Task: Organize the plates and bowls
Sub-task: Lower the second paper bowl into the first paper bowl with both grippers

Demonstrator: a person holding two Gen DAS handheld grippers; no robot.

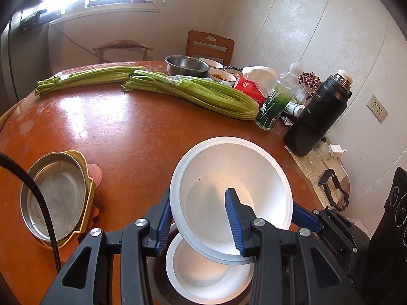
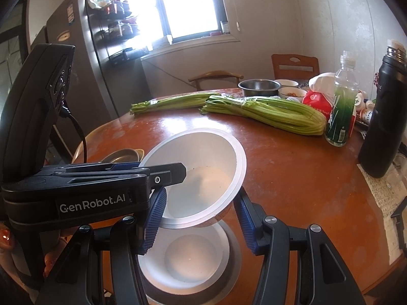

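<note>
White bowl (image 1: 229, 190) is plain, wide-rimmed, tilted w/ its mouth toward the cameras, held in the air above a 2nd white bowl (image 1: 203, 272) that sits upright in a metal-rimmed dish at the near table edge. Left gripper (image 1: 201, 223) is clamped on the tilted bowl's near rim, 1 blue pad inside, 1 outside. Right gripper (image 2: 201, 225) grips the same bowl, its 2 pads pressed against the outer wall from either side.

Table (image 1: 122, 127) is round, glossy red-brown, worn in patches. Pale panelled walls, a bright window, 2 wooden chairs behind, a fridge in the right wrist view.

On the left: a steel dish (image 1: 54, 193) nested in a yellow dish. Farther back: 2 celery bunches (image 1: 193, 94), a steel bowl (image 1: 187, 64), small bowls w/ food, a red packet, a green-label bottle (image 1: 276, 101), a black flask (image 1: 319, 114). Path to the stacked dishes looks clear.
</note>
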